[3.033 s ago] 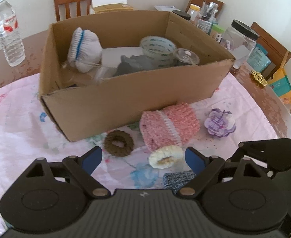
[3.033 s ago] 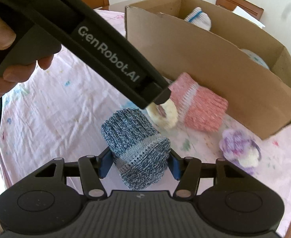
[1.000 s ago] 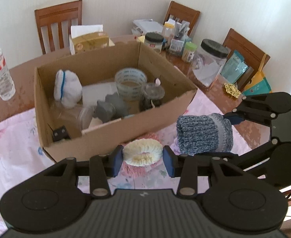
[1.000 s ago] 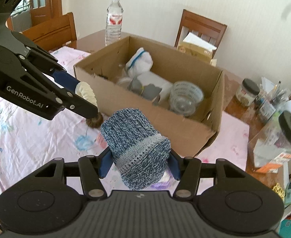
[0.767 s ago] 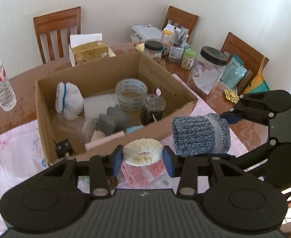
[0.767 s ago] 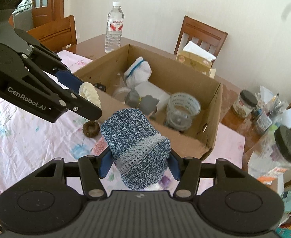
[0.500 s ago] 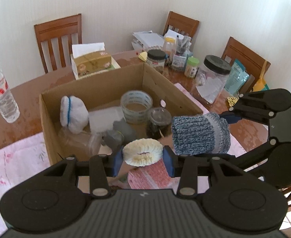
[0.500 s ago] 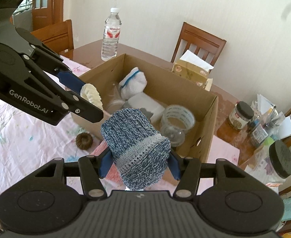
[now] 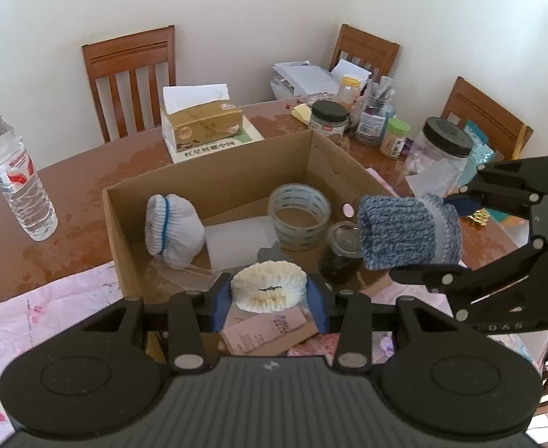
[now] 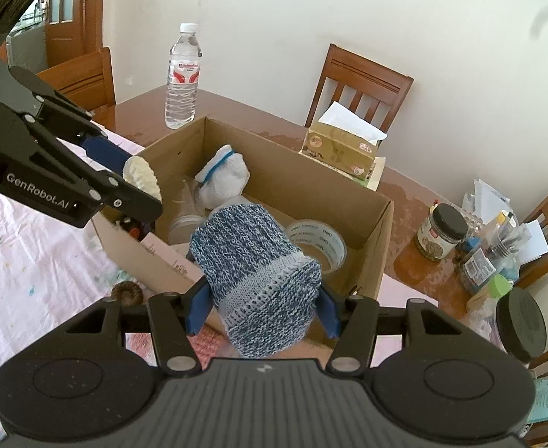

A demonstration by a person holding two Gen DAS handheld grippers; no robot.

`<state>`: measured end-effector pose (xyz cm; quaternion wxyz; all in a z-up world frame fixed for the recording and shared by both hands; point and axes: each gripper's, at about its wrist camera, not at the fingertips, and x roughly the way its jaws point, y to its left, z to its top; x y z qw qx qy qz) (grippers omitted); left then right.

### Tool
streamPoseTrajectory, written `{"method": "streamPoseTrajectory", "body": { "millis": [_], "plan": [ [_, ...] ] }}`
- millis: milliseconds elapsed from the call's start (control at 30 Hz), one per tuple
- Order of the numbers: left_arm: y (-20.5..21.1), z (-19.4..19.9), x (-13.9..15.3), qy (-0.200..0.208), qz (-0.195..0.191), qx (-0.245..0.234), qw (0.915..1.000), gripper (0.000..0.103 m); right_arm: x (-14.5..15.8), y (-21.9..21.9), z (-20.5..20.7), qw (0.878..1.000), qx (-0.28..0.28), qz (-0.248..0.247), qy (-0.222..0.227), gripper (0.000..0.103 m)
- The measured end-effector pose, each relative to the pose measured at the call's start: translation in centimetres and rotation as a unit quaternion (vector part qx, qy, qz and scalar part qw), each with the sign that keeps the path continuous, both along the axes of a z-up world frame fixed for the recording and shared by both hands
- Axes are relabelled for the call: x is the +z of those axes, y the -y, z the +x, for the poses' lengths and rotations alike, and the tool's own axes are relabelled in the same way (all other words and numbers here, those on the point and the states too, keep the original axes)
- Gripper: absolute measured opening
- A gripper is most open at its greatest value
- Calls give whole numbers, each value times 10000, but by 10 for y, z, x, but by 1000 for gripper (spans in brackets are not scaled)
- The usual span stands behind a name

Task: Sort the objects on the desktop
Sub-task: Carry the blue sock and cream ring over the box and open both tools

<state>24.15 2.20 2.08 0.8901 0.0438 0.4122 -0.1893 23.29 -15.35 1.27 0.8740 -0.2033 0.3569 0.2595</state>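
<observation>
left hand-held gripper pinches a cream scrunchie, right hand-held gripper a blue knit roll, over the box.

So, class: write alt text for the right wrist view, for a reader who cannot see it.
The right gripper holds a blue knitted sock roll above an open cardboard box; beside it, the left gripper holds a cream scrunchie. The box contains a white sock roll and a tape roll.

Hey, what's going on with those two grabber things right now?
Left hand-held gripper shut on cream scrunchie. Right hand-held gripper shut on blue knit roll. Both above cardboard box; nothing blocking.
</observation>
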Motion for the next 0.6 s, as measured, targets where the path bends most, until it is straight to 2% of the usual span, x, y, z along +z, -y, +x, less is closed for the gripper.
{"method": "streamPoseTrajectory", "body": {
  "millis": [100,167,200,600],
  "plan": [
    [-5,7,-2,34,41,98,9999,46,-1,-4,9,10000,17,-30,0,62],
    [-8,11,-5,-7,107,199,9997,77,-1,-7,15,10000,29,-42,4,62],
    [-10,13,-6,10,112,267,9996,80,-1,-9,19,10000,36,-46,0,62],
    [-19,8,-13,-236,69,271,9993,80,-11,-23,50,9997,82,-224,-50,62]
  ]
}}
